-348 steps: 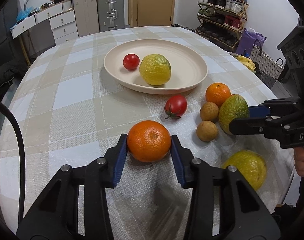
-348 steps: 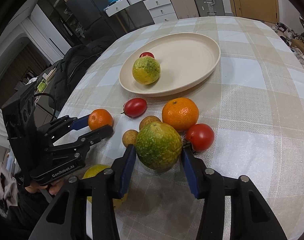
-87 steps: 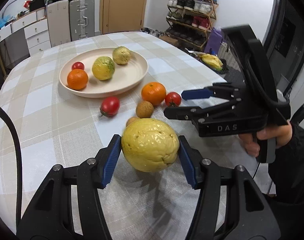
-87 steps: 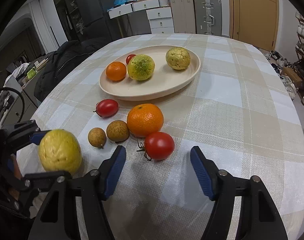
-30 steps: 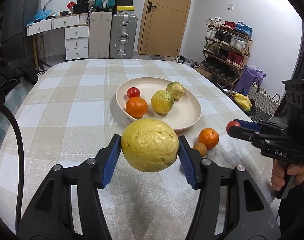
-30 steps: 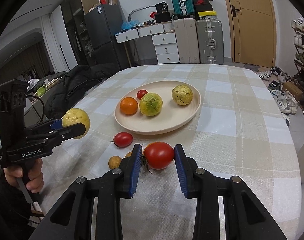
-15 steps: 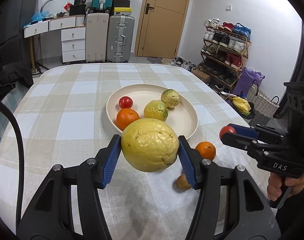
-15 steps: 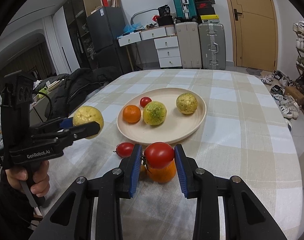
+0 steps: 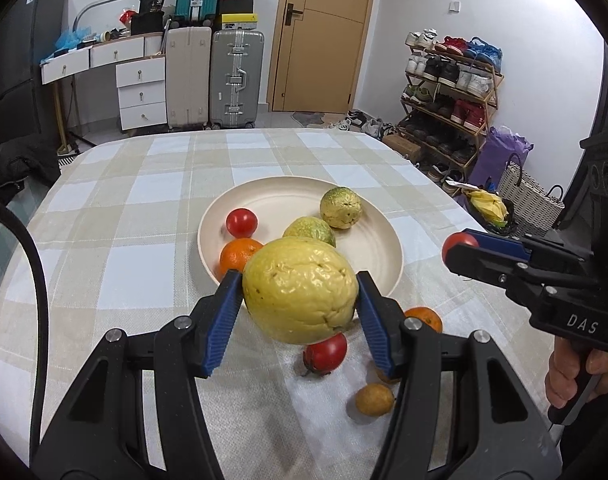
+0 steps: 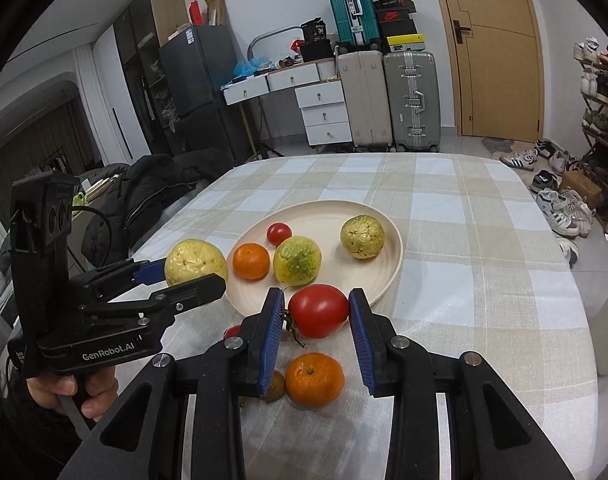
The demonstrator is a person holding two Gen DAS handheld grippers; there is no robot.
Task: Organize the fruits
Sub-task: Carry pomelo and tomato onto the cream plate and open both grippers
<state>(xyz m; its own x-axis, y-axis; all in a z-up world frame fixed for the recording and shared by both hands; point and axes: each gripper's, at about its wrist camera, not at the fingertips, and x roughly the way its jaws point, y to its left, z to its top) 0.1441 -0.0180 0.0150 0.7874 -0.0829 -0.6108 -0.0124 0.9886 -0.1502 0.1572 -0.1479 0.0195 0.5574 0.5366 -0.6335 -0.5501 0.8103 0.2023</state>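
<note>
The checked tablecloth (image 9: 103, 208) bears the cream plate (image 9: 378, 240) with 4 fruits; the left gripper (image 9: 299, 304) clamps a yellow guava (image 9: 299, 290) above the plate's near rim; the right gripper (image 10: 316, 312) clamps a red tomato (image 10: 319, 311); below it, on the cloth, lies a mandarin (image 10: 314, 378).

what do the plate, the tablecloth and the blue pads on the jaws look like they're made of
Plate: matte cream, faint concentric rings, no glare; plastic or a fibre composite rather than glazed ceramic, though the look leaves it open.
Tablecloth: woven fabric, visible coarse weave, beige and white check.
Blue pads: ribbed, dull finish, probably rubber or soft plastic, on black hard-plastic arms.
</note>
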